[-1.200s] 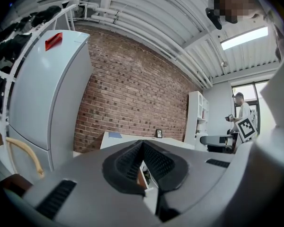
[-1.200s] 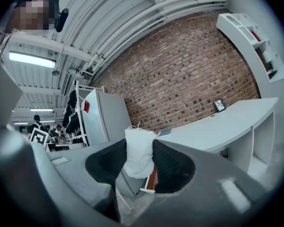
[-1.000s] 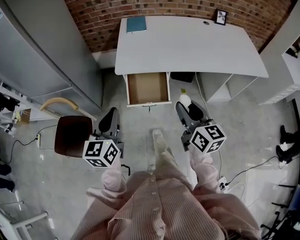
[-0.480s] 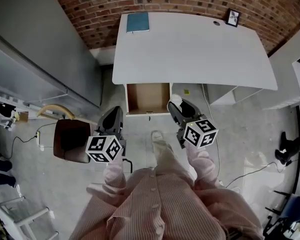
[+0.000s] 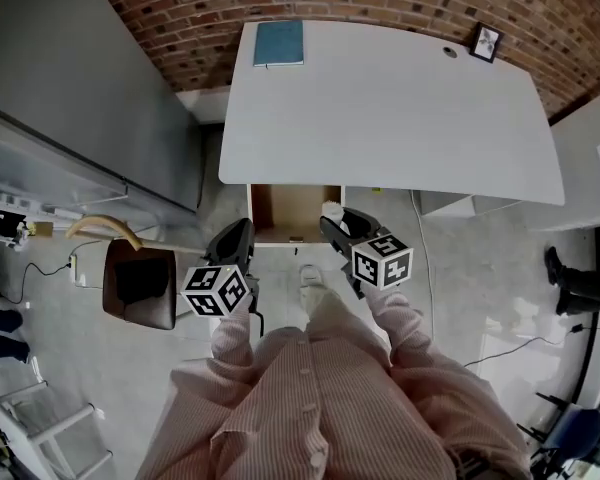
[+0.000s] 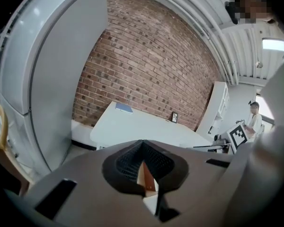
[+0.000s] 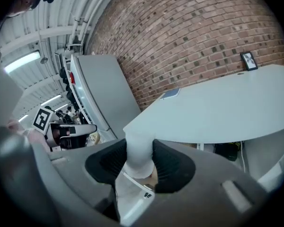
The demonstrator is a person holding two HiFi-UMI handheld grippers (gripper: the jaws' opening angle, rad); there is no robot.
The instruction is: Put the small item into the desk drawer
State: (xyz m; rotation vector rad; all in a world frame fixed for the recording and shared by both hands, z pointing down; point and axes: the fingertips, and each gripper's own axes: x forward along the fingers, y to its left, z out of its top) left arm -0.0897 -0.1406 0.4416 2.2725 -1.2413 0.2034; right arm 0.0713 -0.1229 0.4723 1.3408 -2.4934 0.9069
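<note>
The desk drawer (image 5: 295, 206) stands pulled out under the front edge of the white desk (image 5: 390, 108), its brown inside bare. My right gripper (image 5: 330, 222) hovers at the drawer's front right corner, shut on the small item (image 5: 331, 210), a white rounded piece. In the right gripper view the small item (image 7: 139, 156) sits clamped between the black pads (image 7: 173, 167), with the desk (image 7: 217, 112) ahead. My left gripper (image 5: 242, 232) hangs just left of the drawer front, shut with nothing in it. In the left gripper view its pads (image 6: 128, 162) meet, leaving only a thin slit.
A blue book (image 5: 279, 43) and a small framed picture (image 5: 485, 41) lie at the desk's back edge. A brown chair (image 5: 140, 283) stands left of me beside a grey cabinet (image 5: 80, 98). Cables run over the floor. Another person's leg (image 5: 580, 288) shows at far right.
I have stepped closer to the desk. Both grippers moved forward, and the right one has carried the small item up to the drawer's front right corner.
</note>
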